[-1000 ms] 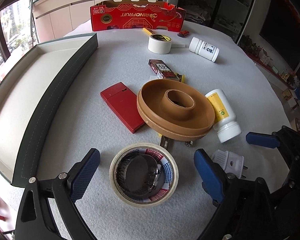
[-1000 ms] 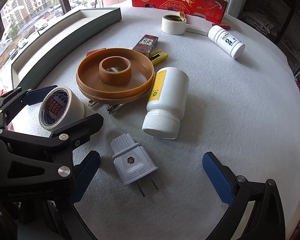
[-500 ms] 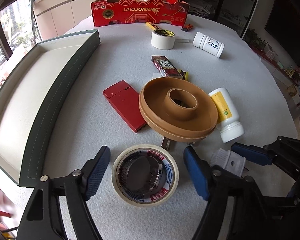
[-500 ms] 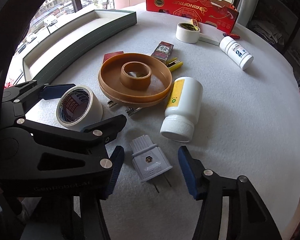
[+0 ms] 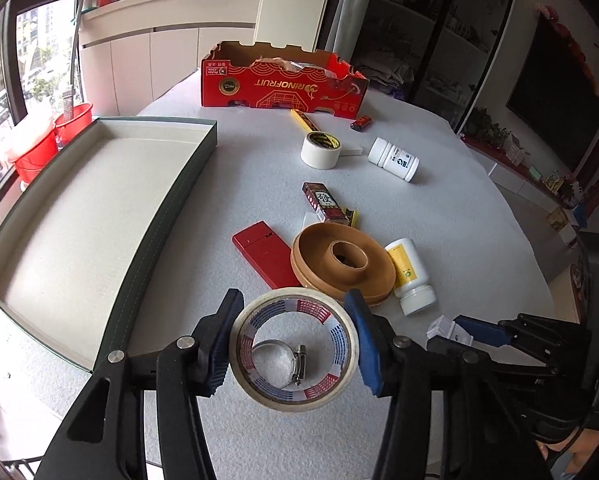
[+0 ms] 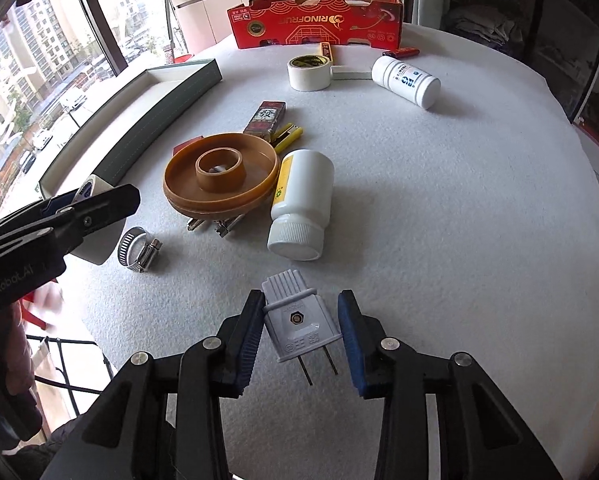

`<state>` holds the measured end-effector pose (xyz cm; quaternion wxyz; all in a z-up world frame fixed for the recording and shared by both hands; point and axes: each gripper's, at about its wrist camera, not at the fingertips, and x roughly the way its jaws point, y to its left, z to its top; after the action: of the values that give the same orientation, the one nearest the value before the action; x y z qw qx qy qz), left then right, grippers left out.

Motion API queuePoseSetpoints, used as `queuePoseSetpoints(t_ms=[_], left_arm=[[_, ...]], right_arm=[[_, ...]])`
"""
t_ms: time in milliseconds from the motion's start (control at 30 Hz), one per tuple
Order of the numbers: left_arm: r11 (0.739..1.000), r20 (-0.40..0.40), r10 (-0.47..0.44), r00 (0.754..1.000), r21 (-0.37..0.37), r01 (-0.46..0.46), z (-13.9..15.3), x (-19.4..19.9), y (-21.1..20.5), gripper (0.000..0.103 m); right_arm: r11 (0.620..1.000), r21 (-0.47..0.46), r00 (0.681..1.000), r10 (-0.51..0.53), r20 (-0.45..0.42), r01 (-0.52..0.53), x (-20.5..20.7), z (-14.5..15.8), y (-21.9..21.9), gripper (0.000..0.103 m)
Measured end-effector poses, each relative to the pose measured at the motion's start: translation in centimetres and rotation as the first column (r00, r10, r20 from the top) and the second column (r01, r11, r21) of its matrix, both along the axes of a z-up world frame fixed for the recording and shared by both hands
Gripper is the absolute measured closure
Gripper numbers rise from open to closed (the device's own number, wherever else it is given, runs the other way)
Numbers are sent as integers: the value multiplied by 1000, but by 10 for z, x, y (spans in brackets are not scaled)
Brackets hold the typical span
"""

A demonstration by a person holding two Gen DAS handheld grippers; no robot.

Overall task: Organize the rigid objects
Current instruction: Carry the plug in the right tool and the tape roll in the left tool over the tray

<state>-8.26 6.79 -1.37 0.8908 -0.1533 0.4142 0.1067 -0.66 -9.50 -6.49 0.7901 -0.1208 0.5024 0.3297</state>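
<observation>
On the white desk (image 5: 439, 216), the left gripper (image 5: 295, 346) is clamping its blue fingers (image 5: 361, 340) onto a roll of tape (image 5: 295, 394), holding it clear of the surface; through the roll's hollow a metal hose clamp (image 5: 289, 360) is showing, lying on the desk below; those fingers have just been closing, and the roll is sitting squarely between them. Just to its right, the right gripper (image 6: 299, 336) is squeezing a white plug (image 6: 295, 316) by its sides, prongs pointing back toward the camera; its fingers have just been closing too, and both pads are pressing on the plug. Beyond the tape roll, a brown ring-shaped dish (image 5: 343, 262) is resting over a red flat case (image 5: 265, 254) on one side and touching a white bottle with a yellow label (image 5: 409, 276) on the other; a small dark packet (image 5: 325, 202) is lying just behind the dish. Farther back, a second tape roll (image 5: 319, 150) and another white bottle (image 5: 393, 159) are sitting near each other; behind them a red cardboard box (image 5: 279, 88) is standing. Along the left, a long green-walled tray (image 5: 155, 236) is waiting with a pale lining.
</observation>
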Motion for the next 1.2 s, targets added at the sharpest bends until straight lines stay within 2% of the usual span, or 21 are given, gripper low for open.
queuePoseSetpoints(t_ms=[267,433,733,900,1067,1200], left_arm=[[999,0,11,1000,51,-11,18,3,-5,47],[996,27,39,999,74,-41,34,0,2,47],[979,66,167,984,105,-173,61,-2,45,47],[950,89,283,955,111,-291,78,-8,87,47],[900,113,406,907,126,-418,89,-17,136,47],[857,96,480,872,162,-490,81,-15,169,47]], right_arm=[[998,58,999,-38,3,38,1,19,-7,64],[994,106,999,-43,26,40,8,41,1,64],[981,191,998,20,62,-32,25,90,58,64],[965,244,995,81,60,-93,33,117,109,64],[948,271,986,153,69,-167,37,136,167,64],[937,284,979,195,55,-203,42,137,213,64]])
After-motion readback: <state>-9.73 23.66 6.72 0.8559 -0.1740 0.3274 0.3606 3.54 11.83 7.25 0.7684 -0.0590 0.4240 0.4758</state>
